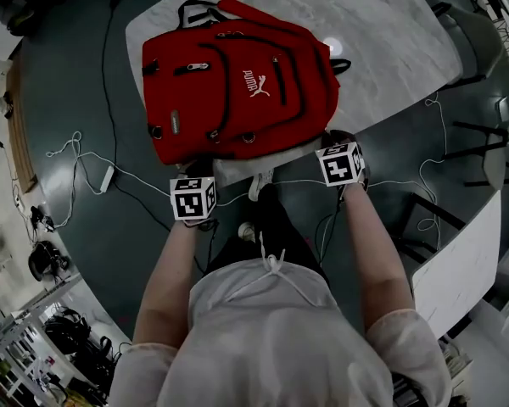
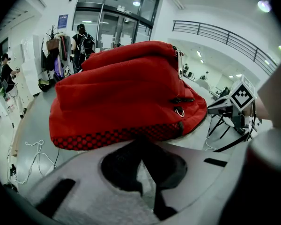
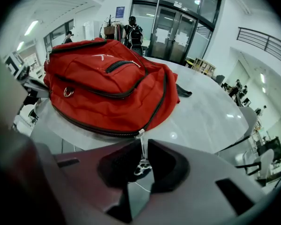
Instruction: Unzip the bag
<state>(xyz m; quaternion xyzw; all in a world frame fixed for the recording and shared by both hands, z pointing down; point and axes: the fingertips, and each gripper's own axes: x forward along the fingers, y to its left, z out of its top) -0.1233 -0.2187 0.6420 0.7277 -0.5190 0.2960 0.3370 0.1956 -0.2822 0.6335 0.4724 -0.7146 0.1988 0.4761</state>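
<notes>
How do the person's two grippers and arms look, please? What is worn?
The left gripper and right gripper have grey bodies with dark, rounded jaw pads. A white cube with black square markers sits on each: left cube, right cube. The person wears a light short-sleeved top with a white drawstring.
</notes>
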